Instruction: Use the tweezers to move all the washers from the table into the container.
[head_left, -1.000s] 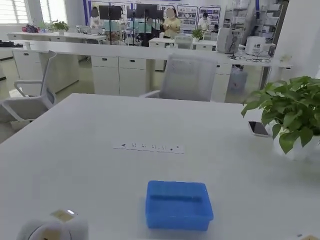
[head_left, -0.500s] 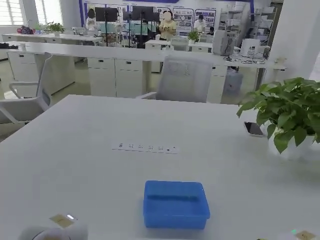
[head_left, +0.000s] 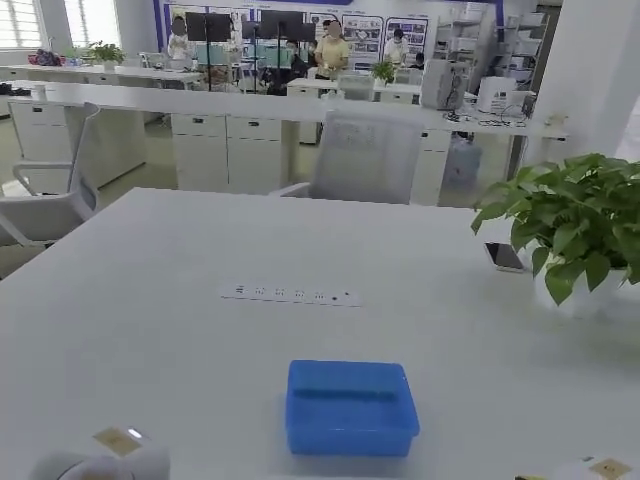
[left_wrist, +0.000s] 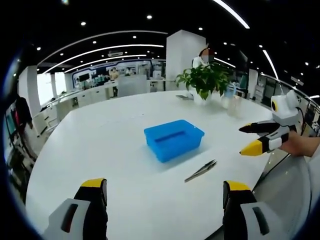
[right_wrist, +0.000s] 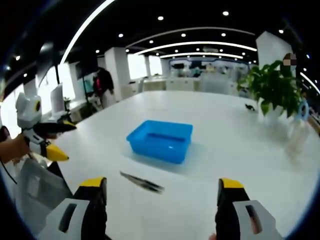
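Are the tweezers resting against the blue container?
Apart. In the left gripper view the tweezers lie with bare white table between them and the blue container; the right gripper view shows the same gap.

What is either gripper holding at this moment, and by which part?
Nothing. The left gripper and right gripper are both open with empty jaws; the tweezers lie untouched on the table near the blue container.

**Blue container (head_left: 352, 408) and tweezers (left_wrist: 200, 170)**

Container: rectangular blue plastic bin, open top, upright, flat on the white table (head_left: 150, 300). Tweezers: slim grey metal pair, lying flat on the table near the container, apart from it, on its nearer side in both gripper views.
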